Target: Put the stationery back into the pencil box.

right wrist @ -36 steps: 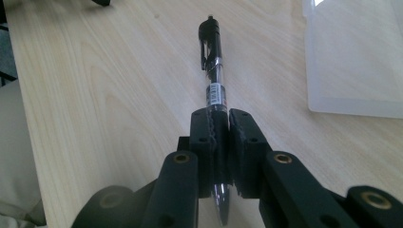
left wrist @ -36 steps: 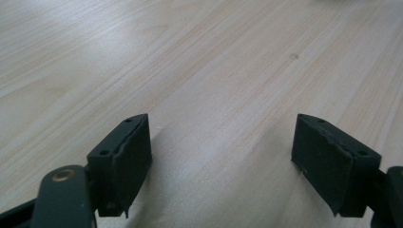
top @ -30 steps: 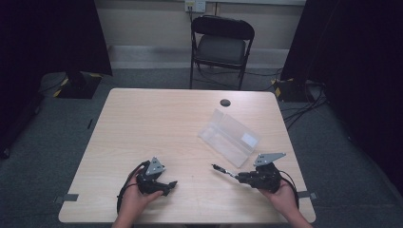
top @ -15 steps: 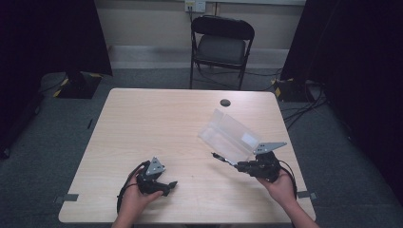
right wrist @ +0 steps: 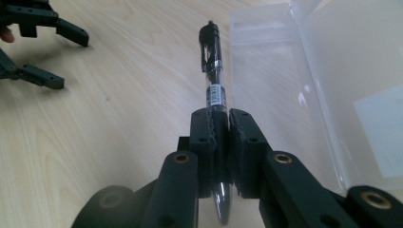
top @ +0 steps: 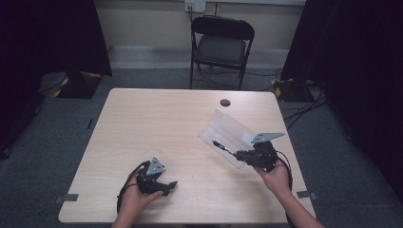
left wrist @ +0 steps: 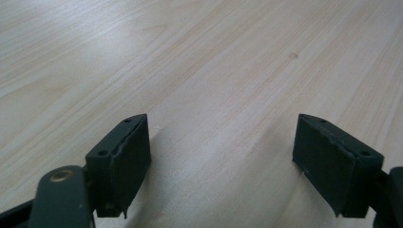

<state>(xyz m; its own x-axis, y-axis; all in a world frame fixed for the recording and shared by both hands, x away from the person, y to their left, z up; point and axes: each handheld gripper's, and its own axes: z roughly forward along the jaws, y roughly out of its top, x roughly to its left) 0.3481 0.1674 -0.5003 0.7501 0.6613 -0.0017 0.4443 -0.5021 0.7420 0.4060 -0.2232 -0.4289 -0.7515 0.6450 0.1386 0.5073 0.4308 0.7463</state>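
Two grippers: both were at the near half of the bench (top: 157, 118), one in each hand.
Left gripper: the left gripper (top: 164, 186) sat low on the bench near the front edge, in the same spot as a second before; nothing about it had changed.
Left fingers: the left fingers (left wrist: 124, 161) stood wide apart and released, with bare wood between them.
Pen: the pen (right wrist: 212, 76) had travelled with the right hand from open bench up to the clear box, its clip end leading; it now hung above the box's near edge.
Right gripper: the right gripper (top: 223, 147) had risen and moved away from the person, toward the box.
Right fingers: the right fingers (right wrist: 203, 137) were clenched on the pen's barrel, clip end out in front, tip pointing back toward the hand.
Clear box: the clear box (top: 227, 129) lay open at the right of the bench, lid tilted up behind; it had not shifted.
Meaning: the carry looked nearly finished; lowering the pen into the tray and letting go seemed the remaining step.
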